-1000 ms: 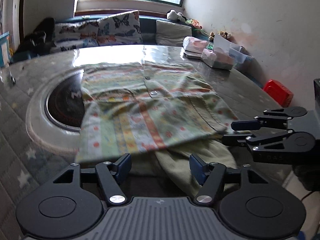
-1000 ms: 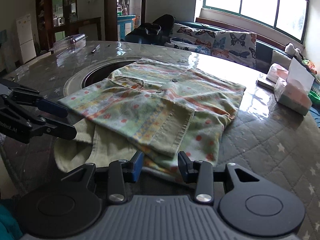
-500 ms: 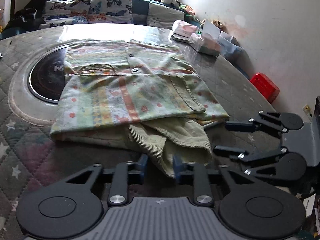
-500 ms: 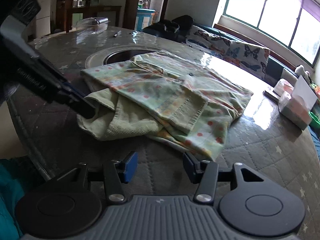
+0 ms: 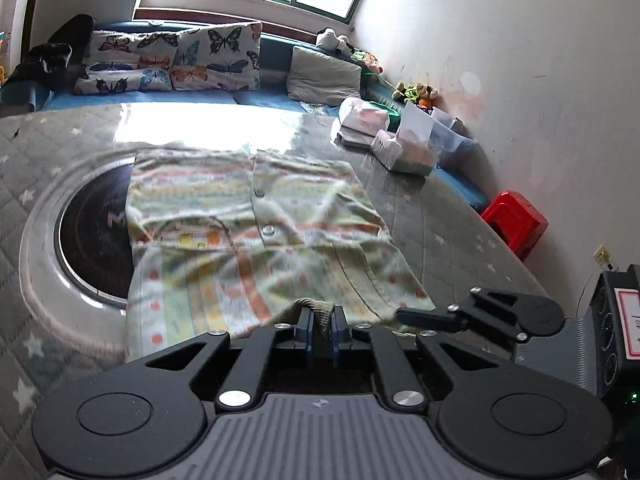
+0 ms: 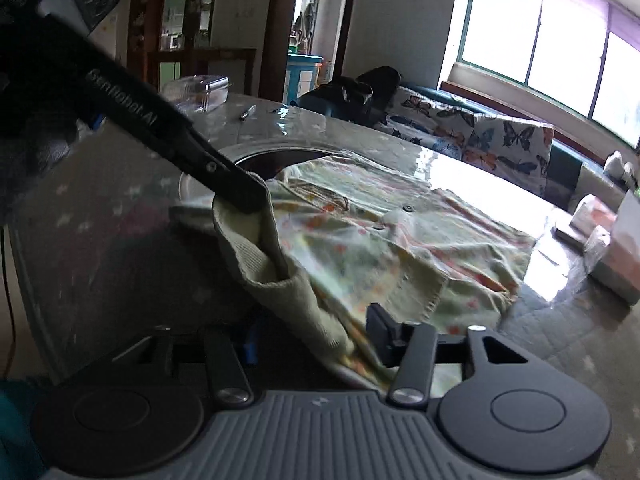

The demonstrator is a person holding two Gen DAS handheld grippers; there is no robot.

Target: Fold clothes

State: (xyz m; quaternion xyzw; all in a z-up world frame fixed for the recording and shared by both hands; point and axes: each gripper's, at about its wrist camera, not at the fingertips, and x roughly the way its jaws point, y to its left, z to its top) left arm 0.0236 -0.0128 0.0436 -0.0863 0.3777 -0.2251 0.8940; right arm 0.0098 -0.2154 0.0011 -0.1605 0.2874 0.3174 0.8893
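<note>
Fingers of the left gripper point(image 5: 320, 330) are squeezed nearly together on the ribbed green hem point(image 5: 318, 310) of the shirt point(image 5: 256, 248), and the pinched cloth stands up in a small ridge between the blue pads. Seen from the right wrist, that same gripper point(image 6: 244, 196) has the hem point(image 6: 256, 252) lifted clear of the table point(image 6: 120, 240), the fabric hanging from its tip in a fold. The right gripper point(image 6: 312, 336) sits at the near edge of the shirt point(image 6: 380, 248) with its fingers a moderate way apart and closing; the draped hem and patterned cloth run down between them, but I cannot tell whether the pads press on it. From the left wrist, the right gripper's point(image 5: 412, 320) tip lies at the shirt's near right corner. Beyond both, the shirt lies spread flat, buttons up, half over the dark round inset point(image 5: 92, 240) in the table point(image 5: 448, 232). Tissue packs point(image 5: 404, 152) sit near the far right edge, and a bench with butterfly cushions point(image 5: 176, 60) runs under the window.
</note>
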